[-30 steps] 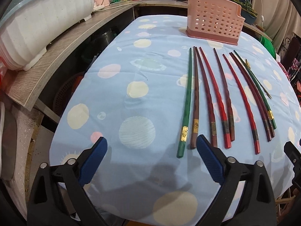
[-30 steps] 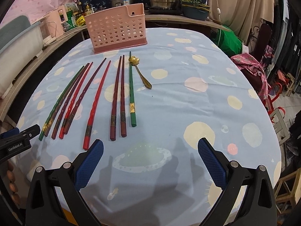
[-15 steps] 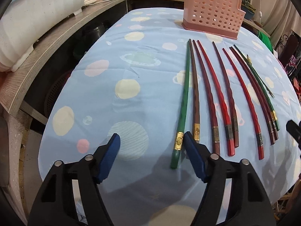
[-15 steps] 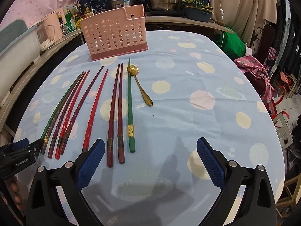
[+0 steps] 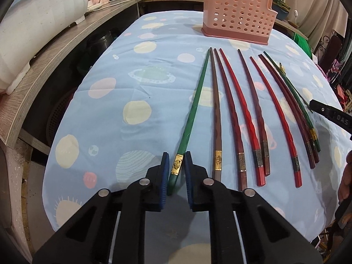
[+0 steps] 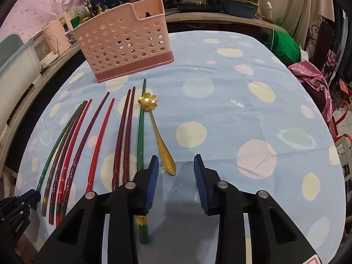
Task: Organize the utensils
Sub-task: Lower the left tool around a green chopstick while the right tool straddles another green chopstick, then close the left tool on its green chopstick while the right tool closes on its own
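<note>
Several red, brown and green chopsticks point(image 5: 248, 110) lie side by side on the blue spotted tablecloth point(image 5: 132, 83). A pink perforated holder point(image 5: 237, 17) stands behind them. In the left wrist view, my left gripper point(image 5: 177, 169) is closing on the leftmost green chopstick point(image 5: 193, 107), with its pads against the gold-banded thick end. In the right wrist view, my right gripper point(image 6: 176, 176) is closing too. The handle end of a gold flower spoon point(image 6: 154, 121) lies between its pads, untouched. A second green chopstick point(image 6: 139, 132) runs under its left finger.
The pink holder point(image 6: 125, 44) stands at the far end of the chopstick row. A wooden counter point(image 5: 55, 50) curves along the table's left side, with appliances and pots on it. Pink cloth point(image 6: 312, 74) and chairs crowd the right. The left gripper point(image 6: 19, 206) shows at the lower left.
My left jaws went from wide open to nearly shut around the green chopstick's thick end. My right gripper moved forward to the spoon's handle and its jaws narrowed.
</note>
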`<state>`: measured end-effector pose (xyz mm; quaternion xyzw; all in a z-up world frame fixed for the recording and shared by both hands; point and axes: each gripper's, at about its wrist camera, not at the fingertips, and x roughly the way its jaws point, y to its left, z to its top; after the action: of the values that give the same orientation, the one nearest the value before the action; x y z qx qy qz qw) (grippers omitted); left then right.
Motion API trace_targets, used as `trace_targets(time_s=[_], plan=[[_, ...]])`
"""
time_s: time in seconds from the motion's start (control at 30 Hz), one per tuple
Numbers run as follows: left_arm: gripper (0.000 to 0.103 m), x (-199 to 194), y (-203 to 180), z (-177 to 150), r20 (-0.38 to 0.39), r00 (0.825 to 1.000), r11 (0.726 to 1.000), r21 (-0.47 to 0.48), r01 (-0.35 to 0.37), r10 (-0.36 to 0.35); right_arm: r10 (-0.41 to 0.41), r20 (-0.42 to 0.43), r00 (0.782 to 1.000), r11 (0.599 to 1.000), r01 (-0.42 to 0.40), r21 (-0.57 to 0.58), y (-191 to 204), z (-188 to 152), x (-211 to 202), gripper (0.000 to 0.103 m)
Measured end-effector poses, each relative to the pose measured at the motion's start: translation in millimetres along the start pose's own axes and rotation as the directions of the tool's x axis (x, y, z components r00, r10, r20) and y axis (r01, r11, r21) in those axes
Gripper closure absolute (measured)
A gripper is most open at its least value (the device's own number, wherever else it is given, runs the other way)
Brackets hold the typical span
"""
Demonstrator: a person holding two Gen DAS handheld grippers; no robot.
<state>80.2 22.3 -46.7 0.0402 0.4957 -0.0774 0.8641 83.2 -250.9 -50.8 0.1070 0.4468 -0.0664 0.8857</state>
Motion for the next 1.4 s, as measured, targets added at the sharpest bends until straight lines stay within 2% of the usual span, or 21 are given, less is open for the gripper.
trace_targets(time_s=[0.13, 0.33, 0.6, 0.97, 1.07, 1.4], plan=[[0.089, 0.9, -0.3, 1.3, 0.002, 1.0, 1.0, -0.001, -0.002, 0.002, 0.002, 0.014, 1.0, 1.0, -0.002, -0.015, 2.2, 2.3, 4.3, 0.087], [0.089, 0.9, -0.7, 1.7, 0.004, 1.0, 1.0, 0.004, -0.005, 0.005, -0.027, 0.036, 0.999, 0.998, 0.03, -0.06, 10.1, -3.2, 2.8, 0.089], [0.093, -2.7, 0.0, 2.9, 0.004, 1.0, 1.0, -0.002, 0.024, -0.024, -0.024, 0.06, 0.998, 0.999, 0.025, -0.024, 4.4, -9.2, -19.0, 0.092], [0.096, -34.5, -0.9, 4.2, 0.075, 0.994, 0.997, 0.009, 0.08, -0.08, -0.021, 0.164, 0.986, 1.0, 0.019, 0.015, 0.3, -5.6, -69.5, 0.094], [0.096, -46.2, -0.1, 8.6, 0.105, 0.991, 0.996, 0.011, 0.085, -0.086, -0.011, 0.184, 0.983, 1.0, 0.006, 0.024, -1.0, -1.1, -79.3, 0.102], [0.096, -74.0, 4.7, 32.8, 0.188, 0.977, 0.995, 0.0, 0.099, -0.097, 0.021, 0.239, 0.971, 0.999, -0.027, 0.02, 1.0, 10.9, -101.8, 0.101]])
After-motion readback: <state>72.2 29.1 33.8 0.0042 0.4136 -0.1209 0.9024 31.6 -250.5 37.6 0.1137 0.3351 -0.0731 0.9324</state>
